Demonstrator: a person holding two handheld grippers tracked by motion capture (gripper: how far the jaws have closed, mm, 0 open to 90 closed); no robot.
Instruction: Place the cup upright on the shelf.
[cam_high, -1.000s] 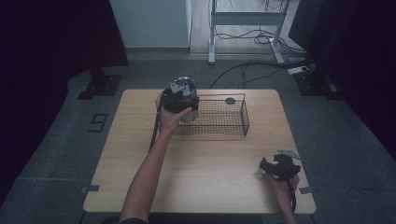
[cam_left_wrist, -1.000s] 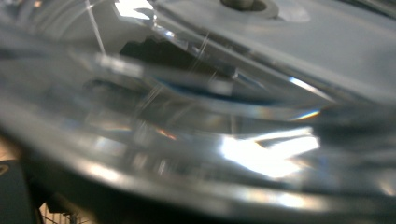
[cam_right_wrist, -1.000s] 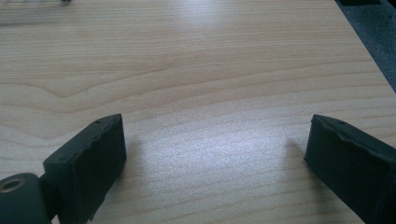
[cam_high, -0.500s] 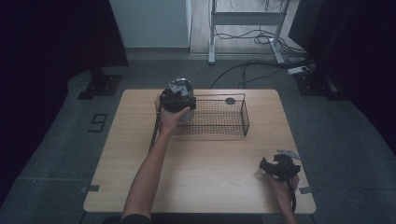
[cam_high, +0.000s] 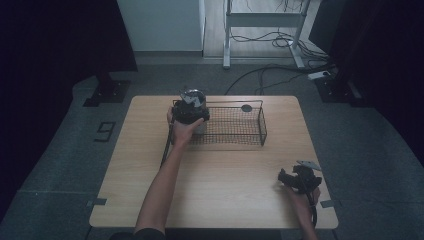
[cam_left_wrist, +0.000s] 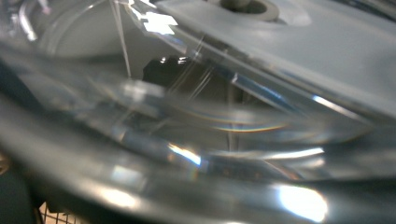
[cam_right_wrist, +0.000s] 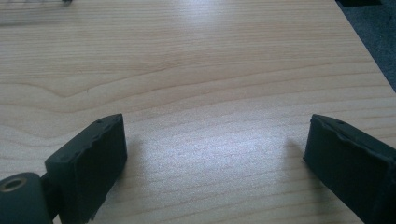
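High view: my left gripper (cam_high: 190, 111), clamped on the clear glass jar (cam_high: 193, 96), has sunk toward the wire basket's (cam_high: 250, 136) 9 o'clock end; right gripper (cam_right_wrist: 215, 154) gapes, idle.

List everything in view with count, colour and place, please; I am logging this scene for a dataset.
wire basket: one, black mesh, far middle of the table.
clear container: one, transparent and glossy, at the basket's left end, in the left gripper's hold; close up in the left gripper view.
small round thing: one, dark, at the basket's far side; what it is cannot be told.
table: one, light wood.
left gripper: one, black, over the basket's left end.
right gripper: one, black, jaws wide apart over bare wood at the table's near right; also in the high view.
forearms: two, entering from the bottom edge.
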